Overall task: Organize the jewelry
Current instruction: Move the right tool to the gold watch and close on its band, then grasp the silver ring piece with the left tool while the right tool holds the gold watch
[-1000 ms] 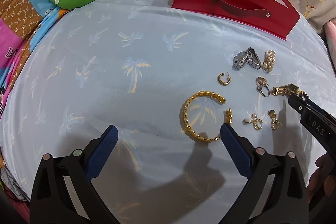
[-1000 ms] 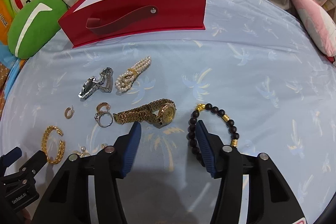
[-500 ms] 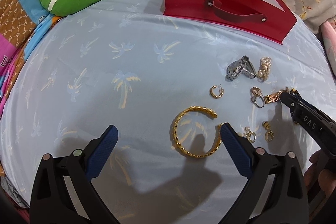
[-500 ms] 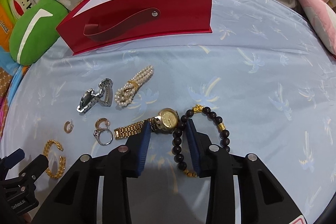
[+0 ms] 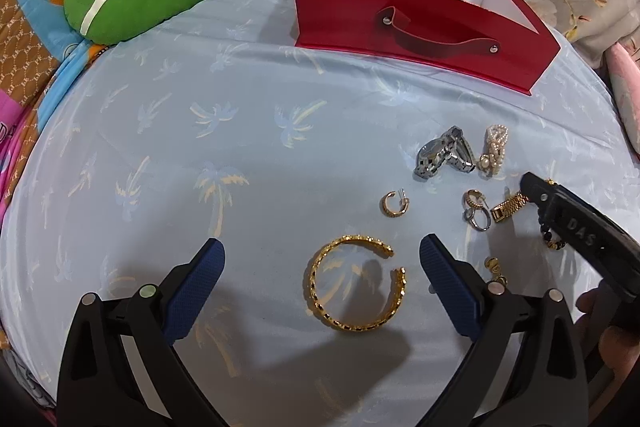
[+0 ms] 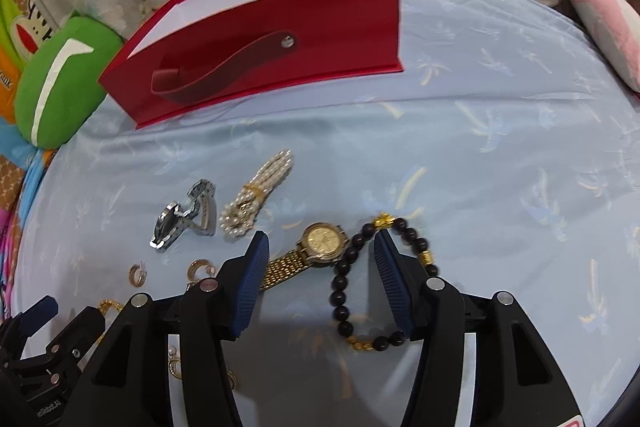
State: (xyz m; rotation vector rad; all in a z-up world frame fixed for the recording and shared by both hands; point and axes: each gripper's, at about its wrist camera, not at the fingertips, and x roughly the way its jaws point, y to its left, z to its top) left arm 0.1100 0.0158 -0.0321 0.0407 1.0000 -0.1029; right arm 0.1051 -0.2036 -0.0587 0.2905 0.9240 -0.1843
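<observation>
Right gripper [image 6: 318, 247] opening around gold watch [image 6: 322, 241]

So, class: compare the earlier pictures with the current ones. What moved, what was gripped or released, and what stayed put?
The right gripper narrowed around the gold watch and dark bead bracelet, nudging them together; its jaws are now opening, with both pieces lying between them, ungripped. The left gripper, open throughout, now frames the gold cuff more centrally. The red box, silver watch and pearl bracelet stayed put.

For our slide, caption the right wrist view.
Right gripper opening over gold watch and dark bead bracelet.
</observation>
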